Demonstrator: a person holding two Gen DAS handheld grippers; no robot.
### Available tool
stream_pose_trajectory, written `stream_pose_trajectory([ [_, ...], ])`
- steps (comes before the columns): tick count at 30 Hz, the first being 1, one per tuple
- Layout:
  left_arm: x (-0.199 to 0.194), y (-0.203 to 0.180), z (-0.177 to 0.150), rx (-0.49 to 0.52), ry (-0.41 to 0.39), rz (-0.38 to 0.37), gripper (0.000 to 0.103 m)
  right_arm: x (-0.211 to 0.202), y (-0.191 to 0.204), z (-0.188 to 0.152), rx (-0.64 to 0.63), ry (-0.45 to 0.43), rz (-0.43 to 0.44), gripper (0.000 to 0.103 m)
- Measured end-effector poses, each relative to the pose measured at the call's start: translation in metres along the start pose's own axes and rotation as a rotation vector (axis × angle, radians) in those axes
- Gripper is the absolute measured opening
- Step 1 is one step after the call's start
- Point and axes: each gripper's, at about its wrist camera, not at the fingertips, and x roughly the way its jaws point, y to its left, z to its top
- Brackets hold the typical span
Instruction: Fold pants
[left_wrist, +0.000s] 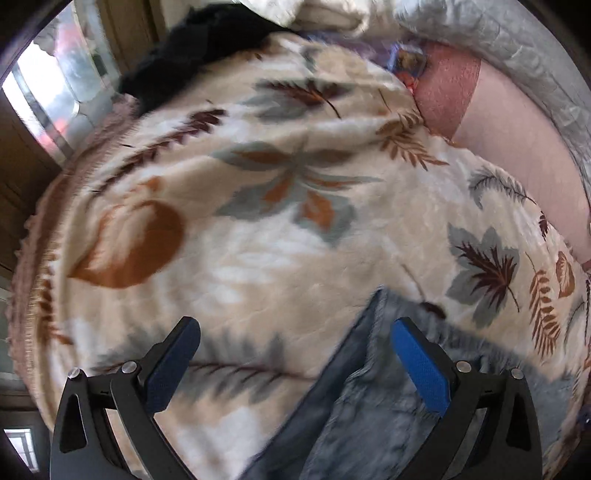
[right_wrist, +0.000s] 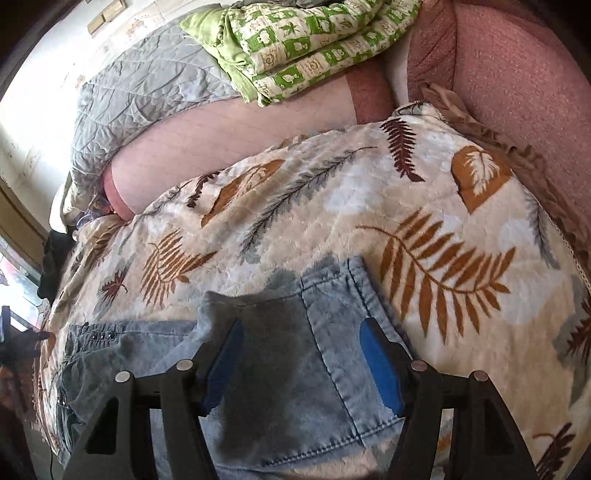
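Denim, faded light blue with darker seams and topstitching, makes up the pants (right_wrist: 325, 354), which lie on a cream blanket (right_wrist: 424, 206) printed with brown, rust and grey leaves. In the right wrist view a leg hem sits toward the middle of the blanket, and small dark studs show near the left side of the fabric. The right gripper (right_wrist: 301, 354) hangs over the denim, its blue-padded fingers spread apart, clasping nothing. The left gripper (left_wrist: 295, 365) is likewise released, one finger over the pants' edge (left_wrist: 369, 369), the other over blanket.
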Motion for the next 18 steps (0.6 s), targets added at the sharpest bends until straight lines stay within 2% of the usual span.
stream_pose_trajectory([
  [3, 0.018, -0.016, 0.006, -0.009, 0.043, -0.038, 0.103, -0.001, -0.003, 0.005, 0.0, -0.006, -0.009, 0.069],
  [7, 0.037, -0.034, 0.01, 0.001, 0.073, -0.051, 0.101, 0.002, -0.009, 0.007, -0.011, -0.006, -0.031, 0.069],
  [9, 0.044, -0.04, 0.012, 0.005, 0.081, -0.062, 0.085, 0.006, -0.014, 0.008, -0.003, -0.001, -0.038, 0.069],
  [11, 0.052, -0.045, 0.013, 0.007, 0.103, -0.077, 0.073, 0.01, -0.019, 0.009, 0.01, 0.0, -0.037, 0.069],
  [14, 0.057, -0.055, 0.013, 0.044, 0.089, -0.034, 0.071, 0.014, -0.025, 0.013, 0.018, -0.005, -0.021, 0.069],
  [16, 0.054, -0.063, 0.013, 0.088, 0.062, -0.003, 0.057, 0.016, -0.028, 0.016, 0.016, -0.007, -0.012, 0.069],
  [18, 0.05, -0.068, 0.013, 0.113, 0.033, -0.024, 0.025, 0.018, -0.034, 0.024, 0.022, -0.005, -0.007, 0.069],
])
